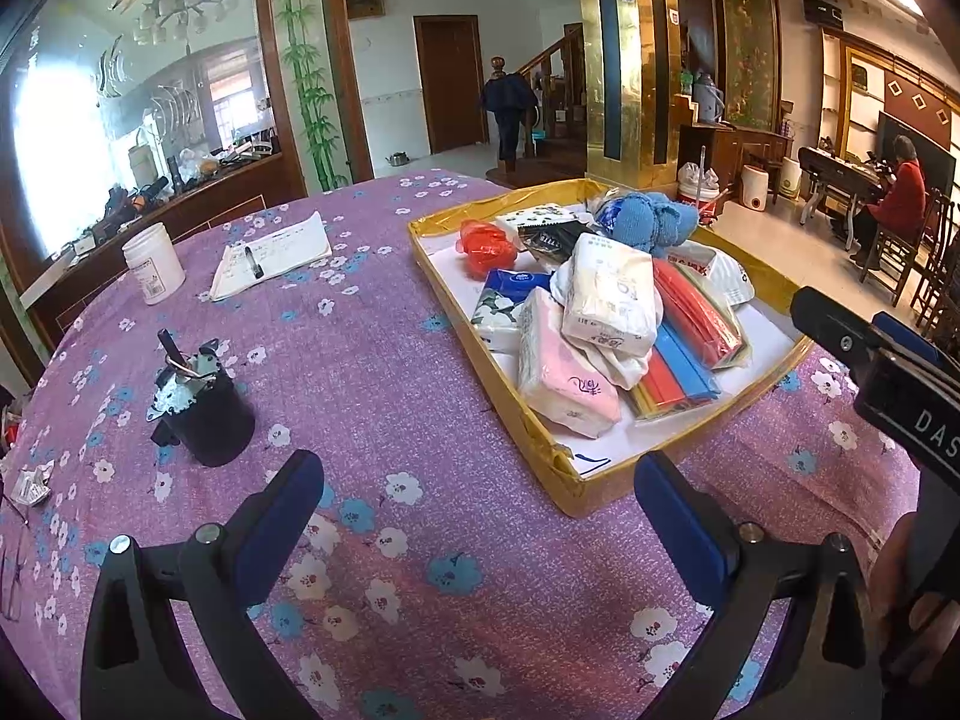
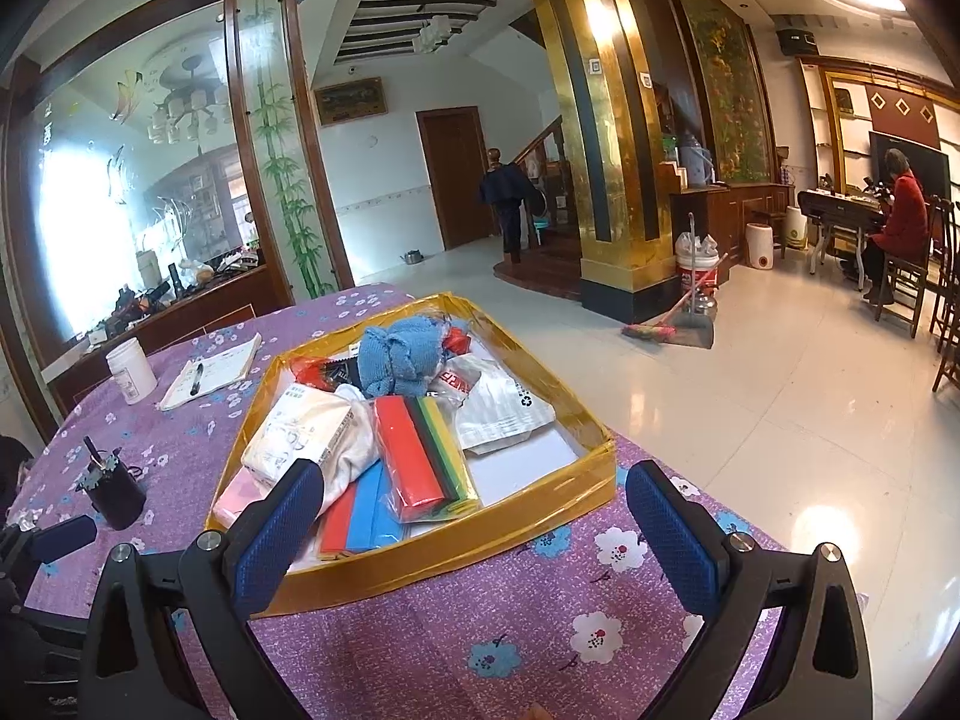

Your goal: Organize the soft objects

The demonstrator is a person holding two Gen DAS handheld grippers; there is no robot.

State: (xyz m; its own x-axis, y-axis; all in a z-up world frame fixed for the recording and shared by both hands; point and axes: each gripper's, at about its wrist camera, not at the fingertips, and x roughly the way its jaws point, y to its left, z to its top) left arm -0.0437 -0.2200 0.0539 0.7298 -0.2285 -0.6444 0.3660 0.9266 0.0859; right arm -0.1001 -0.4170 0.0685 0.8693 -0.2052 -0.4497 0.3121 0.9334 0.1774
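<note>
- Both grippers are hovering over the purple floral tabletop (image 1: 372, 360), nothing grasped; the left gripper (image 1: 480, 516) and right gripper (image 2: 474, 534) are each holding their fingers wide apart.
- The soft objects are lying heaped in the gold-rimmed tray (image 2: 456, 546) near the tabletop's right edge: tissue packs (image 1: 609, 294), a blue knitted cloth (image 2: 399, 354), a red-topped stack of coloured sheets (image 2: 414, 456).
- The step looks like an approach; next, the right gripper probably needs to be lowering onto one item atop the pile.

The tray (image 1: 564, 489) sits at the table's (image 1: 372, 372) right edge. Tissue packs (image 1: 606, 294) are stacked at the tray's centre, the towel (image 1: 651, 213) behind them. The cup (image 1: 207, 414) stands left of the tray; jar (image 1: 153, 264) and notebook (image 1: 270, 255) lie behind it.
</note>
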